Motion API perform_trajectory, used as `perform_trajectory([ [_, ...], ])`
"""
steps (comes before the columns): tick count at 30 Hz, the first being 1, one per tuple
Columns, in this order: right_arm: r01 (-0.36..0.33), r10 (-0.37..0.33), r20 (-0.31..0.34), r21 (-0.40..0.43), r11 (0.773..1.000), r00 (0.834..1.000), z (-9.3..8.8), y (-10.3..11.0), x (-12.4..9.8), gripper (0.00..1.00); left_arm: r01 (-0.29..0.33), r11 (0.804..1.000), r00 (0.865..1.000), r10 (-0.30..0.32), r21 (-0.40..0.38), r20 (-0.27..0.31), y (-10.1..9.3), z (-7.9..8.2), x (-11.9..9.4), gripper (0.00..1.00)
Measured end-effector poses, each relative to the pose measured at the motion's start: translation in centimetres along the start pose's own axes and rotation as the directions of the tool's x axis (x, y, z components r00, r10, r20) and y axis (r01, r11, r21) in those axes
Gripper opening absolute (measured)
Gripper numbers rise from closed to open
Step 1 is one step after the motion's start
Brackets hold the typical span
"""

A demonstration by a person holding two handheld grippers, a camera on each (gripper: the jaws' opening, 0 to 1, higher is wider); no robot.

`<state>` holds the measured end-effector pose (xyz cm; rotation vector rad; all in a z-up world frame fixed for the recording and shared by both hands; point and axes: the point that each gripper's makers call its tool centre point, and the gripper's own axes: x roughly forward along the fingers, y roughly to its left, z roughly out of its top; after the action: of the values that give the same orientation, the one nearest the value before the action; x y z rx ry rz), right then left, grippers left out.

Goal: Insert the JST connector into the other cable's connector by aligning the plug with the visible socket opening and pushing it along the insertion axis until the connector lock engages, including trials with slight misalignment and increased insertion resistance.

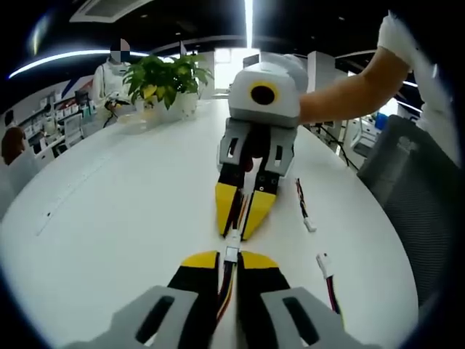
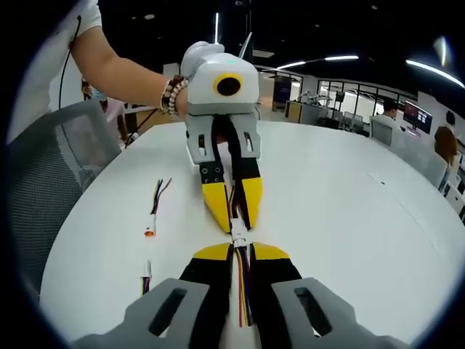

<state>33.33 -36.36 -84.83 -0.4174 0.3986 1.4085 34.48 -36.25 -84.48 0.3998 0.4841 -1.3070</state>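
Left gripper view: connectors [image 1: 232, 246] end-to-end, inline

The table [image 1: 131, 196] is smooth, matt white, with a faint sheen toward its far edge. Both grippers, left gripper [image 1: 230, 263] and right gripper [image 2: 240, 254], look like plastic: grey matt bodies, black jaws with glossy yellow tips. The white connector [image 1: 232, 246] looks like hard plastic; its wires have smooth coloured insulation. The chair [image 2: 43, 189] back is grey mesh cloth

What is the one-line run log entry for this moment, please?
left tool: shut on cable | right tool: shut on cable | connectors: meeting between tips | spare cables: on table
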Motion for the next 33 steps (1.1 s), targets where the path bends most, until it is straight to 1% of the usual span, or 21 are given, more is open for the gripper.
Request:
perform_trajectory([
  [2,0.000,0.000,0.001,0.005,1.000,1.000,0.0,0.0,0.0,0.10,-0.011,1.000,1.000,0.011,-0.014,0.000,0.3,0.0,0.0,0.11],
  [5,0.008,-0.008,0.006,0.020,1.000,1.000,0.0,-0.1,0.0,0.15,-0.013,1.000,1.000,0.013,-0.013,0.001,0.3,0.0,-0.1,0.12],
  [7,0.016,-0.016,0.005,0.025,1.000,1.000,0.1,-0.3,0.0,0.19,-0.013,1.000,1.000,0.014,-0.020,0.006,0.2,0.0,0.0,0.15],
  [9,0.014,-0.014,0.003,0.024,1.000,1.000,0.1,-0.2,0.0,0.18,-0.012,1.000,1.000,0.012,-0.008,0.010,0.1,0.1,0.1,0.17],
  [13,0.021,-0.021,0.001,0.030,0.999,1.000,0.1,-0.3,0.0,0.19,-0.033,0.999,0.999,0.033,-0.030,0.005,0.3,0.1,0.1,0.22],
  [17,0.025,-0.024,-0.008,0.029,0.999,1.000,0.0,-0.2,-0.2,0.18,-0.029,0.999,1.000,0.029,-0.024,0.000,0.0,0.2,0.2,0.26],
  [21,0.033,-0.033,-0.007,0.037,0.999,0.999,0.1,-0.2,-0.6,0.18,-0.035,0.999,0.999,0.035,-0.029,-0.004,-0.2,0.2,0.1,0.26],
  [26,0.041,-0.042,0.005,0.037,0.998,0.999,0.6,-0.4,-1.0,0.18,-0.045,0.998,0.999,0.045,-0.035,-0.001,-0.2,0.2,0.1,0.28],
  [33,0.055,-0.056,0.015,0.043,0.998,0.998,1.0,-0.6,-1.5,0.17,-0.073,0.996,0.997,0.075,-0.048,0.037,0.0,1.4,-0.5,0.28],
])
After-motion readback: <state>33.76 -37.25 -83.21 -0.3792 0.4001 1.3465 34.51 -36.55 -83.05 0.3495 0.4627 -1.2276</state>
